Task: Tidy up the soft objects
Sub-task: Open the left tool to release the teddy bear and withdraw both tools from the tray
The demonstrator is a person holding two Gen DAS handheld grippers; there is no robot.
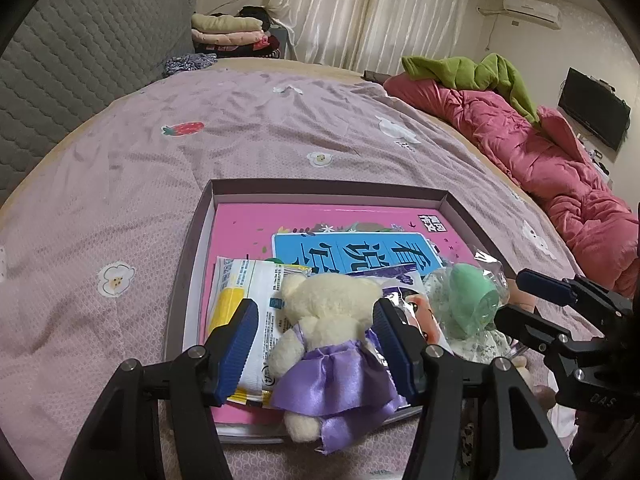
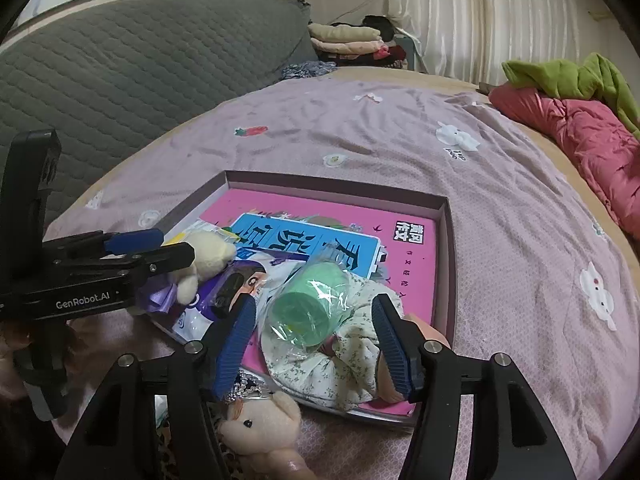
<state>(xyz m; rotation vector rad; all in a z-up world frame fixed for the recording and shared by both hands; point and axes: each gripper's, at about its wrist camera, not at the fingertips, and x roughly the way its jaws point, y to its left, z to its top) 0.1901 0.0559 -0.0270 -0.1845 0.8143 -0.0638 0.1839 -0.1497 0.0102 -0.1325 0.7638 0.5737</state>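
Left claw [image 1: 316, 344] is sitting open around the cream bear [image 1: 324, 336] in the purple dress — left pad clearly off it, right pad at most brushing the dress, no squeeze showing. Bear is lying face down at the near edge of the shallow box [image 1: 328, 190], feet hanging over the rim, partly on a white-and-yellow packet [image 1: 248, 292].

Right claw [image 2: 316, 340] is also standing open, straddling the green roll in clear wrap [image 2: 308, 308], which is resting on a floral cloth item [image 2: 348, 360]. Pads are not pressing on either one.

Both soft things are already lying in the box, on top of the pink book [image 2: 404, 260].

Risks:
- bear is overhanging the rim — pulling the claw back could be dragging the dress and tipping it out onto the bed [image 1: 280, 128]
- the wrap is slick and the roll is round, perched on cloth; a nudge from a pad could be rolling it off

Hard to read:
- a second plush [image 2: 264, 428] is lying in front of the box, cut off by the right claw's frame
- something pinkish under the floral cloth — can't identify
- the purple pouch [image 2: 232, 280] between the two is mostly covered
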